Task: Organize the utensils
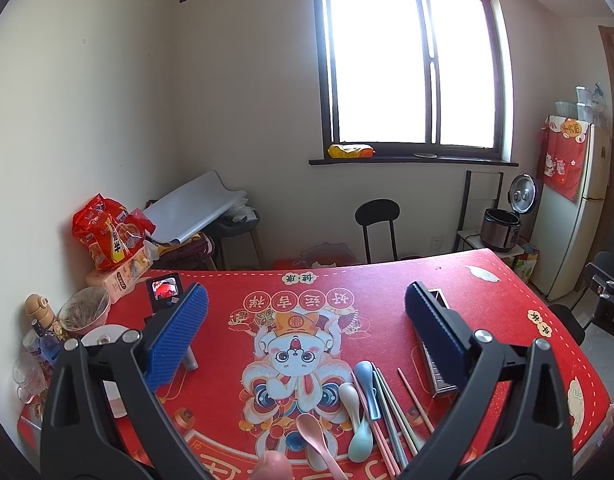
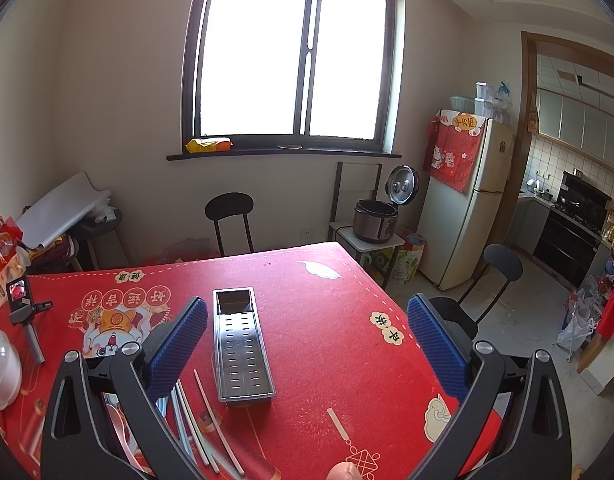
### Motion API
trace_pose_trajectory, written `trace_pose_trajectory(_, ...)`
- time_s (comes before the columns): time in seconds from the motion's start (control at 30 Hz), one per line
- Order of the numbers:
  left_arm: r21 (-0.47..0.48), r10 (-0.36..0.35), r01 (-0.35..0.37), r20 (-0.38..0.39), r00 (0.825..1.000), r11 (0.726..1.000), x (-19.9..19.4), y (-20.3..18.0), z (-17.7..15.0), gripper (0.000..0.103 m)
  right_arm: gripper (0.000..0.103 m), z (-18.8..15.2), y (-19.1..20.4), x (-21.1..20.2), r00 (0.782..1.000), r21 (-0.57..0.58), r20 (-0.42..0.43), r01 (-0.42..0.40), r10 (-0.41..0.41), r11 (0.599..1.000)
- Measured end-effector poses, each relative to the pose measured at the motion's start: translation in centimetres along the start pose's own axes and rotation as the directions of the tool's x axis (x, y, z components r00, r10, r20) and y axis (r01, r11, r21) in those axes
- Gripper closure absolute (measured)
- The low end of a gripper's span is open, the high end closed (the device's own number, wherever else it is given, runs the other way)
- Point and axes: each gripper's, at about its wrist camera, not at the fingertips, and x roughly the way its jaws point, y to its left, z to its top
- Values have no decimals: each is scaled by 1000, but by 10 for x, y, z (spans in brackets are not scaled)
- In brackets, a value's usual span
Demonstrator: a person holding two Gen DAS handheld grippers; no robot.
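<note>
Several pastel spoons lie on the red table mat: a blue spoon (image 1: 366, 385), a white spoon (image 1: 349, 400), a teal spoon (image 1: 361, 442) and a pink spoon (image 1: 314, 438). Pastel chopsticks (image 1: 391, 420) lie beside them and also show in the right wrist view (image 2: 211, 412). A perforated steel utensil tray (image 2: 243, 348) stands to their right, partly hidden behind my left gripper's right finger (image 1: 435, 332). My left gripper (image 1: 307, 334) is open and empty above the spoons. My right gripper (image 2: 307, 344) is open and empty above the tray.
A small camera on a stand (image 1: 163, 292) stands at the mat's left. Bowls, bottles and glasses (image 1: 83, 308) and snack packs (image 1: 107, 236) crowd the table's left edge. Chairs (image 2: 229, 216), a rice cooker (image 2: 377, 220) and a fridge (image 2: 463, 200) stand beyond the table.
</note>
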Motion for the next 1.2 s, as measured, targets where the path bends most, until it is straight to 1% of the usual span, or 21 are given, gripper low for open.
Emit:
trace_pose_trajectory(0.47, 0, -1, 1, -1, 1000, 1000, -1, 0, 0, 5, 5, 0, 0, 1, 1000, -1, -3, -2, 2, 1000)
trace_pose_trajectory(0.63, 1, -1, 1, -4, 1000, 1000, 1, 1, -3, 5, 5, -2, 0, 0, 1000, 1, -3, -2, 2, 1000)
trace_pose_trajectory(0.73, 1, -1, 1, -4, 1000, 1000, 1, 1, -3, 5, 5, -10, 3, -1, 1000, 2, -3, -1, 1, 1000)
trace_pose_trajectory(1.2, 1, -1, 1, -5, 1000, 1000, 1, 1, -3, 5, 5, -9, 2, -1, 1000, 3, -7, -2, 2, 1000)
